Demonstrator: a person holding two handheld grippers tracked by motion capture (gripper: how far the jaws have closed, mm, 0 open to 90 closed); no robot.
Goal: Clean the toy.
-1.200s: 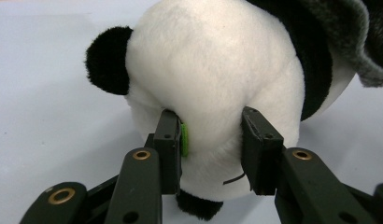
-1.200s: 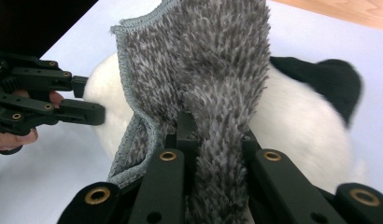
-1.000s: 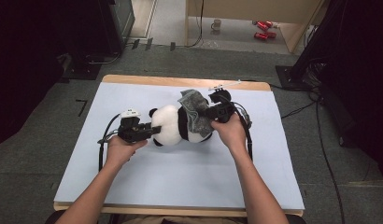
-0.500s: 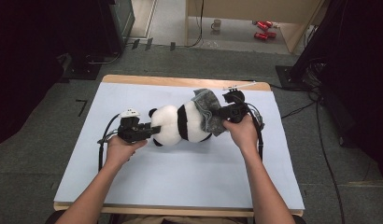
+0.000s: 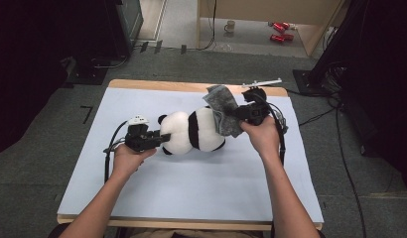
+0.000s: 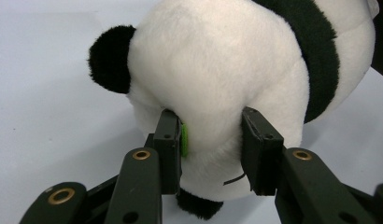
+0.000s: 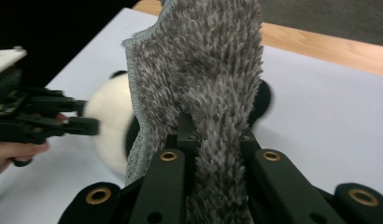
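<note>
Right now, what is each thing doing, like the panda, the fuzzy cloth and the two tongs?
Panda: lying on its side on the table, head pinched.
Grey fuzzy cloth: lifted, gripped, hanging against the panda's back end.
Left tongs: shut on the panda's head.
Right tongs: shut on the cloth.

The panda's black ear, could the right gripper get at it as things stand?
Probably not: the right gripper is shut on the grey cloth, and the ear lies at the far end by the left gripper.

The plush panda [image 6: 217, 79] is showing soft, matt fur; the grey cloth [image 7: 213, 79] is looking shaggy; the table [image 5: 191, 188] cover is appearing smooth and matt.
</note>
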